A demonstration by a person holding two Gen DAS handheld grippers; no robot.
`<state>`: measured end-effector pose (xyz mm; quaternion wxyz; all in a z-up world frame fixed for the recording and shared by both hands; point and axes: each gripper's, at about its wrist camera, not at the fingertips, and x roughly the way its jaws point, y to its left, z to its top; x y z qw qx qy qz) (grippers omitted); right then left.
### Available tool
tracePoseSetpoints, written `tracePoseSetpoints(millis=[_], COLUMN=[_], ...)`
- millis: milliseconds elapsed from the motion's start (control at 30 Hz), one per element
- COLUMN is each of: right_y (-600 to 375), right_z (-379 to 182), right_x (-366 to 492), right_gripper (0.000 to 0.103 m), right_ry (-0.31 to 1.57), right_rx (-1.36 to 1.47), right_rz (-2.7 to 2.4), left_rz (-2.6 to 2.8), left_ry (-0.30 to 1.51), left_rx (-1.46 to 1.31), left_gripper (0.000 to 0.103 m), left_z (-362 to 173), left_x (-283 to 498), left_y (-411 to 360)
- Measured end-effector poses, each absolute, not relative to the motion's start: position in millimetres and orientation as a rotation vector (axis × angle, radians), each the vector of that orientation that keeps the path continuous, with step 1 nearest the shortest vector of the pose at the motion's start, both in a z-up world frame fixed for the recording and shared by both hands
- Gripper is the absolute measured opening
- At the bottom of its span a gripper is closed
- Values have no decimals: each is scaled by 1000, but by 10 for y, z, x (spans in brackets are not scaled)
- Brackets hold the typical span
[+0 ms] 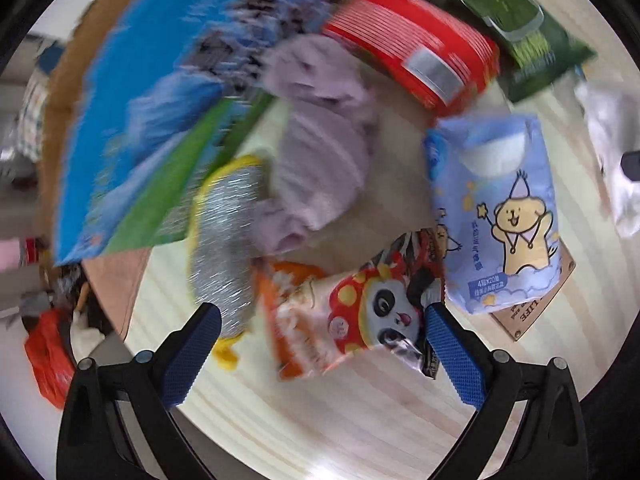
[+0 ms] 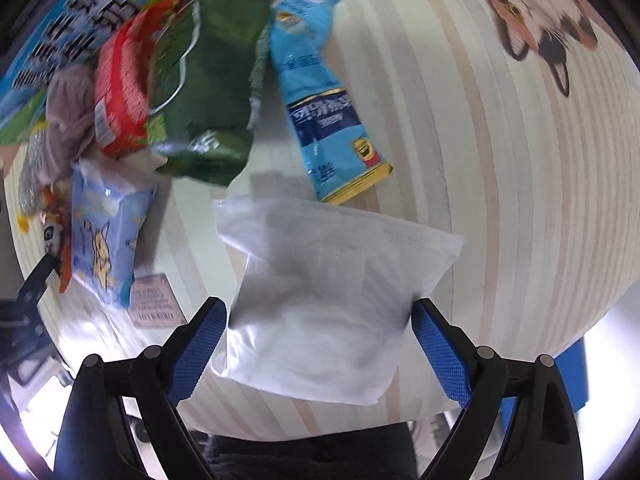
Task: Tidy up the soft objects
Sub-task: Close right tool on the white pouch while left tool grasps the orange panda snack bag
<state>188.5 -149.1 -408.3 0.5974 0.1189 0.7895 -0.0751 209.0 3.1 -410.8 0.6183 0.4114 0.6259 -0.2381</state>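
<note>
**Soft packs lined up between spread tools**

Both tools released, jaws wide. Between the fingers of the left tool (image 1: 322,342): a panda snack bag (image 1: 344,320) flat on the worktop (image 1: 340,420), long axis crosswise, slightly tilted. Between the fingers of the right tool (image 2: 320,346): a white pouch (image 2: 320,300), lying flat. Both likely light, crinkly, slippery, yielding; best pinched across the near edge. Tissue pack (image 1: 496,216) just right of the left tool, ahead.

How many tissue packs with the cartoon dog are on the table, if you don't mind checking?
1. The blue tissue pack stands beside the panda snack bag, below the red package; the right wrist view shows it at the left. Others may hide under the pile.
</note>
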Motion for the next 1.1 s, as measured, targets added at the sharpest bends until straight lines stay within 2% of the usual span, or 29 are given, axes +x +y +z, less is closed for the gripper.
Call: tracePoseSetpoints(millis=[67, 133, 167, 200, 300, 433, 467, 533, 600, 667, 700, 733, 933, 1067, 1100], right_y=[-1440, -1407, -1376, -1382, -1387, -1507, -1616, -1755, -1827, -1845, -1855, -1834, -1538, -1462, -1443], right_z=[-4050, -4038, -4007, -3996, -3965, -3807, -3769, -3721, -3675, -3682, -3690, -3708, -4017, -4092, -4150], right_x=[1874, 1876, 1867, 1864, 1835, 1764, 1786, 1821, 1853, 1890, 1906, 1913, 1900, 1817, 1776], right_gripper=[95, 91, 89, 86, 84, 85, 87, 92, 99, 100, 100, 100, 100, 100, 98], right_ry=[1844, 1852, 1851, 1849, 1840, 1819, 1814, 1793, 1773, 1778, 1785, 1789, 1817, 1837, 1833], right_rx=[245, 208, 202, 190, 188, 324, 356, 383, 375, 367, 366, 369, 339, 296, 293], right_rz=[-160, -143, -136, -127, -116, -127, -139, -176, -208, -238, -247, -249, -220, -236, -241], left_rz=[-557, -569, -568, -565, -494, -250, -177, -87, 13, 85, 99, 101, -5, -40, -53], left_ry=[1490, 1542, 1576, 1616, 1656, 1786, 1797, 1824, 1870, 1933, 1944, 1940, 1890, 1836, 1819], left_rx=[936, 876, 834, 772, 580, -155, -295, -494, -573, -664, -694, -683, -341, -266, -264], left_gripper=[98, 84, 72, 68, 68, 71, 74, 75, 75, 75, 81, 82, 84, 80, 69], left_z=[-4209, -4259, -4278, -4282, -4176, -3939, -3920, -3947, -4048, -4209, -4264, -4311, -4202, -4025, -3988], left_x=[2076, 2057, 2046, 2033, 2060, 2263, 2252, 2182, 2130, 2031, 2010, 2064, 2202, 2207, 2193], left_y=[51, 103, 150, 210, 438, 1304, 1504, 1797, 1956, 2069, 2102, 2101, 1959, 2004, 2033])
